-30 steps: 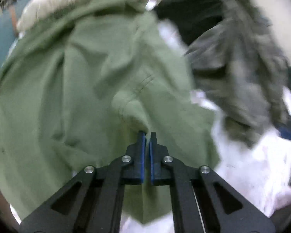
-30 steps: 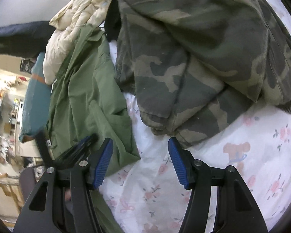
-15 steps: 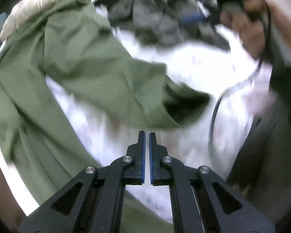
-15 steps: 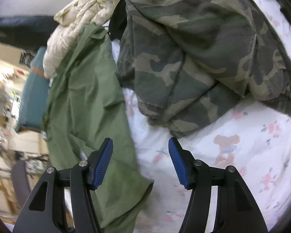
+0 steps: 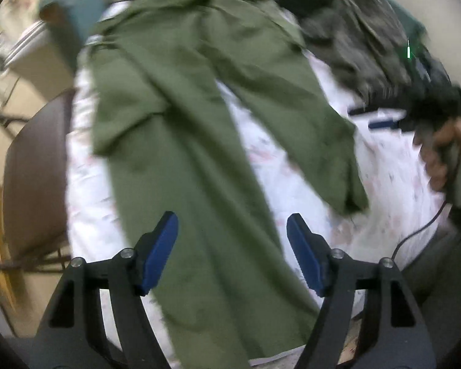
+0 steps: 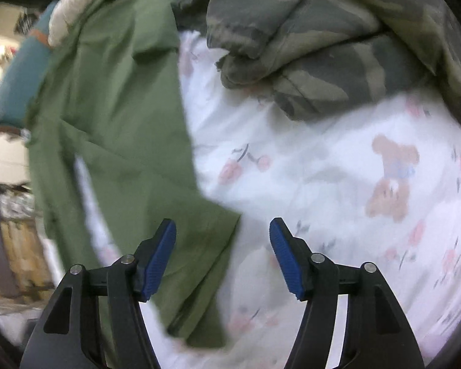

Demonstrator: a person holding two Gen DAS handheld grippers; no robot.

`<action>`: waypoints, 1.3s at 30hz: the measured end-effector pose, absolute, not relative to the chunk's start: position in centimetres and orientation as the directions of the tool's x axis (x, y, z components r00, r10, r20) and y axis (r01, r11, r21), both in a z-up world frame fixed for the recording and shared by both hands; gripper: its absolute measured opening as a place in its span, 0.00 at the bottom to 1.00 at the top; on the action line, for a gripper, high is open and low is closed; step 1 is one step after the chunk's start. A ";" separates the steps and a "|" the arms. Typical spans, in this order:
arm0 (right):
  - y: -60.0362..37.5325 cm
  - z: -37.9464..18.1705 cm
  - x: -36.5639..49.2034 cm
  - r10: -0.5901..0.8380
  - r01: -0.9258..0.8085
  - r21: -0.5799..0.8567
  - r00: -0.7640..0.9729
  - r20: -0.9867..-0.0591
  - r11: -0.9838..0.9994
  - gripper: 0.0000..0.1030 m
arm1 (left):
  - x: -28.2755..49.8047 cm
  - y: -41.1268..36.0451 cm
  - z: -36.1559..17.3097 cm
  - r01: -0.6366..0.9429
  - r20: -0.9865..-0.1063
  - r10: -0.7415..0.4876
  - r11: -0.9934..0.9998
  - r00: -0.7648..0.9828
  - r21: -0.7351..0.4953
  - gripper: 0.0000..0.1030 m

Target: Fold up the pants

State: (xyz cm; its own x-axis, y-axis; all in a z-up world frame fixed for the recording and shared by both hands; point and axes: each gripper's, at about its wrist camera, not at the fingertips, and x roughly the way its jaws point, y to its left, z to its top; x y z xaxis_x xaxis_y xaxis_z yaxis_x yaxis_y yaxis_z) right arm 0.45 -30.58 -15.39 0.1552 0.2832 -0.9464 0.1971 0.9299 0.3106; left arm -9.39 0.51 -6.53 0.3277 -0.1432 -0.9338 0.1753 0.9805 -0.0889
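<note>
Our left gripper (image 5: 232, 247) has just been opening: its jaws now stand wide apart, gripping nothing, with the green pants (image 5: 199, 141) spread below and between them. Our right gripper (image 6: 222, 253) has its jaws about half open after closing a little, and they too grip nothing; a pant leg end lies under the left jaw, with floral bedsheet (image 6: 338, 184) under the right one.

The left wrist view shows both legs splayed apart down the bed, a brown chair (image 5: 33, 169) at the left, and the right hand (image 5: 445, 150) on its gripper at the far right. The right wrist view alone shows clearly the camouflage garment (image 6: 322, 37) heaped at the far side, apart from the pants.
</note>
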 end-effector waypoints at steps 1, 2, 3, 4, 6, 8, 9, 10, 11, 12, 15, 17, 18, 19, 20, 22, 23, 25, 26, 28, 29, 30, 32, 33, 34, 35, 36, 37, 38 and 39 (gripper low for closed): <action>-30.1 -16.1 0.9 0.264 0.177 0.287 0.144 -0.954 0.941 0.44 | -9.7 1.4 -6.3 0.139 -0.929 -0.139 0.986 0.344 -0.096 0.69; -29.8 -16.5 1.1 0.260 0.168 0.279 0.128 -0.957 0.946 0.40 | -9.8 2.4 -6.4 0.102 -0.926 -0.131 0.990 0.354 -0.101 0.69; -29.7 -16.9 1.2 0.264 0.167 0.281 0.118 -0.957 0.945 0.36 | -9.8 2.9 -6.6 0.070 -0.928 -0.121 0.992 0.352 -0.103 0.69; -29.6 -17.1 1.2 0.271 0.168 0.287 0.113 -0.956 0.943 0.29 | -9.6 3.6 -6.8 0.041 -0.932 -0.120 0.993 0.342 -0.112 0.69; -29.2 -17.2 1.1 0.288 0.164 0.302 0.104 -0.952 0.939 0.18 | -9.0 4.0 -6.9 0.008 -0.931 -0.158 0.986 0.328 -0.165 0.69; -28.4 -16.4 0.7 0.291 0.117 0.305 0.118 -0.949 0.945 0.01 | -8.5 3.7 -6.4 0.004 -0.915 -0.187 0.980 0.357 -0.198 0.69; -28.0 -15.4 0.4 0.284 0.091 0.299 0.146 -0.948 0.950 0.01 | -8.5 3.5 -6.3 0.007 -0.908 -0.179 0.982 0.379 -0.191 0.69; -27.7 -14.4 0.0 0.278 0.070 0.294 0.178 -0.944 0.953 0.01 | -8.4 3.1 -6.1 0.012 -0.902 -0.162 0.985 0.400 -0.171 0.69; -27.0 -12.4 -0.8 0.286 0.031 0.300 0.229 -0.931 0.953 0.01 | -8.3 2.8 -5.9 0.013 -0.900 -0.140 0.989 0.414 -0.147 0.69; -26.3 -10.8 -1.5 0.303 -0.008 0.312 0.267 -0.915 0.950 0.01 | -8.2 2.6 -5.8 0.010 -0.899 -0.127 0.991 0.419 -0.135 0.69; -22.1 -6.2 -5.3 0.455 -0.212 0.405 0.314 -0.834 0.889 0.00 | -8.2 3.1 -5.8 -0.036 -0.897 -0.126 0.987 0.424 -0.156 0.69; -17.7 -4.8 -8.7 0.559 -0.359 0.462 0.245 -0.792 0.811 0.00 | -8.4 3.8 -5.5 -0.074 -0.890 -0.130 0.981 0.436 -0.180 0.69; -16.1 -4.9 -9.8 0.582 -0.396 0.475 0.213 -0.785 0.786 0.00 | -8.4 4.0 -5.5 -0.084 -0.890 -0.130 0.979 0.437 -0.184 0.69; -14.4 -5.3 -11.1 0.591 -0.430 0.479 0.177 -0.787 0.765 0.01 | -8.4 4.3 -5.5 -0.094 -0.890 -0.126 0.978 0.438 -0.185 0.69; -12.4 -6.6 -12.4 0.587 -0.448 0.484 0.122 -0.800 0.752 0.01 | -8.4 4.5 -5.6 -0.103 -0.891 -0.116 0.979 0.439 -0.178 0.69; -10.5 -9.1 -13.4 0.580 -0.454 0.504 0.036 -0.814 0.735 0.01 | -8.2 5.0 -6.1 -0.123 -0.900 -0.088 0.980 0.426 -0.154 0.69; -9.4 -10.9 -13.9 0.569 -0.454 0.518 -0.029 -0.822 0.725 0.01 | -8.0 5.2 -6.5 -0.134 -0.906 -0.082 0.980 0.414 -0.150 0.69; -8.5 -13.8 -14.5 0.522 -0.447 0.518 -0.127 -0.844 0.729 0.06 | -7.6 6.0 -7.5 -0.166 -0.924 -0.095 0.972 0.371 -0.166 0.69; -8.4 -14.3 -14.6 0.495 -0.443 0.498 -0.131 -0.859 0.745 0.06 | -7.4 6.2 -8.0 -0.179 -0.930 -0.103 0.968 0.352 -0.175 0.69; -9.4 -14.1 -14.2 0.508 -0.417 0.505 -0.113 -0.854 0.756 0.09 | -7.0 6.8 -9.2 -0.207 -0.945 -0.128 0.959 0.301 -0.196 0.69; -10.7 -13.4 -13.6 0.531 -0.378 0.517 -0.078 -0.844 0.768 0.12 | -7.0 6.9 -9.6 -0.216 -0.948 -0.136 0.955 0.286 -0.203 0.69; -12.3 -12.6 -13.0 0.554 -0.334 0.533 -0.041 -0.832 0.777 0.20 | -6.9 7.0 -10.0 -0.224 -0.951 -0.144 0.952 0.273 -0.209 0.69; -16.1 -10.8 -11.7 0.583 -0.232 0.555 0.072 -0.809 0.799 0.33 | -6.9 6.7 -10.8 -0.229 -0.952 -0.173 0.945 0.254 -0.233 0.69; -17.8 -10.2 -10.8 0.578 -0.173 0.555 0.137 -0.805 0.814 0.36 | -6.8 6.3 -11.1 -0.217 -0.949 -0.198 0.943 0.245 -0.253 0.67; -20.0 -9.9 -10.2 0.560 -0.096 0.552 0.196 -0.805 0.828 0.36 | -6.7 5.5 -11.6 -0.188 -0.946 -0.227 0.944 0.230 -0.272 0.66; -22.3 -10.1 -9.7 0.536 -0.004 0.551 0.245 -0.808 0.834 0.36 | -6.5 4.8 -12.0 -0.166 -0.946 -0.239 0.946 0.220 -0.278 0.65; -24.3 -10.6 -9.6 0.516 0.086 0.556 0.278 -0.810 0.826 0.36 | -6.3 4.0 -12.4 -0.138 -0.947 -0.247 0.951 0.207 -0.278 0.56; -26.4 -11.7 -9.5 0.489 0.191 0.549 0.286 -0.824 0.814 0.36 | -6.1 3.0 -13.1 -0.102 -0.950 -0.249 0.957 0.186 -0.271 0.47; -27.2 -12.7 -9.4 0.471 0.256 0.535 0.273 -0.839 0.805 0.36 | -5.9 2.3 -13.4 -0.083 -0.953 -0.249 0.960 0.174 -0.266 0.43; -28.1 -14.2 -9.7 0.463 0.316 0.523 0.248 -0.851 0.792 0.36 | -5.7 1.6 -13.7 -0.067 -0.956 -0.243 0.964 0.167 -0.257 0.39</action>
State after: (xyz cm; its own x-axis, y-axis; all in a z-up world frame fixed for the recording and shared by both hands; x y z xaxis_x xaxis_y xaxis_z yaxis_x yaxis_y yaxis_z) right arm -9.75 -28.08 -14.21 0.2479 0.4630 -0.8510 0.3156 0.7919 0.5228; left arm -5.74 1.65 -13.69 0.1666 -0.2433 -0.9555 -0.0673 0.9640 -0.2572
